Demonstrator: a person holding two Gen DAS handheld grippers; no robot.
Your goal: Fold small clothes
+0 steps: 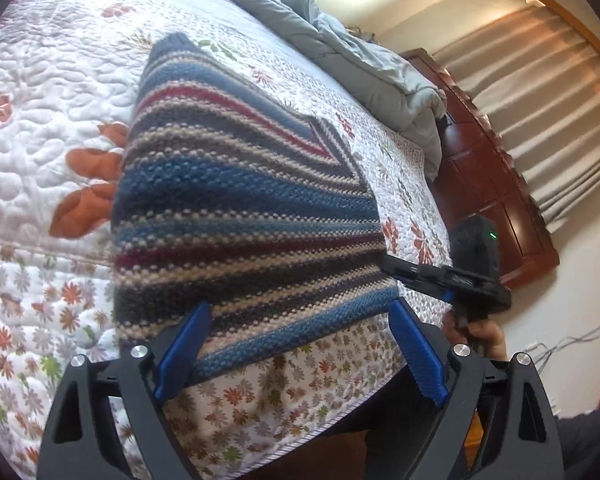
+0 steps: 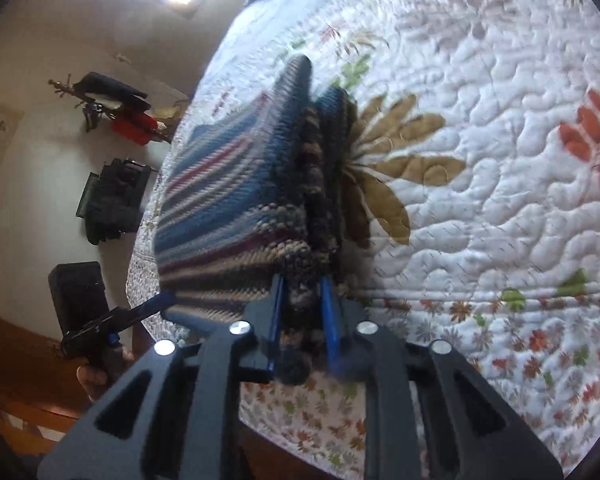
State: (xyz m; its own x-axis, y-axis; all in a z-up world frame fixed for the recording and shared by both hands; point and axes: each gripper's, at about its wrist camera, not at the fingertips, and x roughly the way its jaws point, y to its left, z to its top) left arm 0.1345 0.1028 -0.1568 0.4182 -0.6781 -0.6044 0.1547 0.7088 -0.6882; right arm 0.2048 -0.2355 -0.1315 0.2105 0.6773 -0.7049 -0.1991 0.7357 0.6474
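Note:
A striped knit sweater [image 1: 236, 200] in blue, tan and maroon lies folded on the floral quilt [image 1: 40, 128] of a bed. My left gripper [image 1: 300, 348] stands open at the sweater's near hem, its blue pads [image 1: 184, 352] wide apart on either side of it. In the right wrist view, the right gripper [image 2: 303, 312] is shut on the thick folded edge of the sweater [image 2: 228, 208], with knit filling the narrow gap between its blue fingers [image 2: 327, 320]. The left wrist view shows that right gripper [image 1: 392, 266] at the sweater's right corner, held by a hand [image 1: 480, 336].
A grey duvet [image 1: 360, 60] is bunched at the far end of the bed against a dark wooden board [image 1: 492, 184]. Curtains [image 1: 540, 80] hang beyond. The bed's edge [image 1: 300, 432] runs just below my left gripper. Bags on a rack [image 2: 116, 112] line the wall. Cables [image 1: 572, 344] lie on the floor.

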